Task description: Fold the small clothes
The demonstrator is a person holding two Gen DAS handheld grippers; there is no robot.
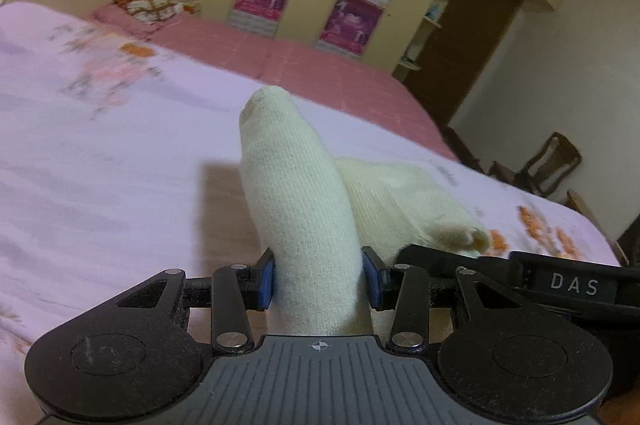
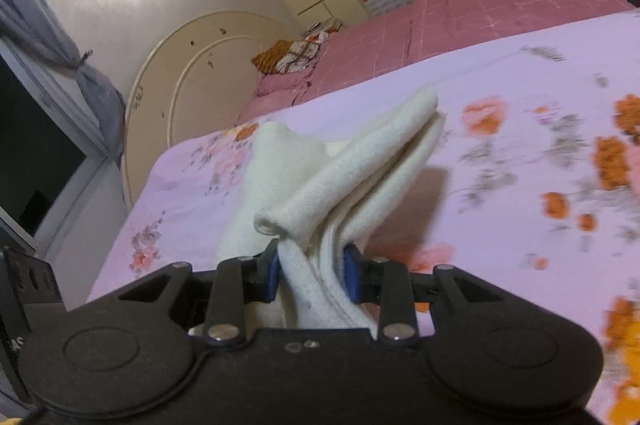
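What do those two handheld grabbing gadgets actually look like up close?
Both are alike. The left tongs and right tongs each have matte black linkage arms with shiny silver pivot pins, two big round black discs at the base, and short fingers tipped with blue pads. The left one has a grey ribbed plate with a small crosshair mark. The right tool's black body carries white letters "DAS". No cables or sleeves show.

A bed point(image 1: 340, 65) stood under a pink quilt point(image 2: 480, 9), a lilac sheet point(image 1: 100, 145) with orange flowers lay spread over its near part, and some patterned cloths point(image 2: 292, 55) lay by the headboard point(image 2: 192, 65).
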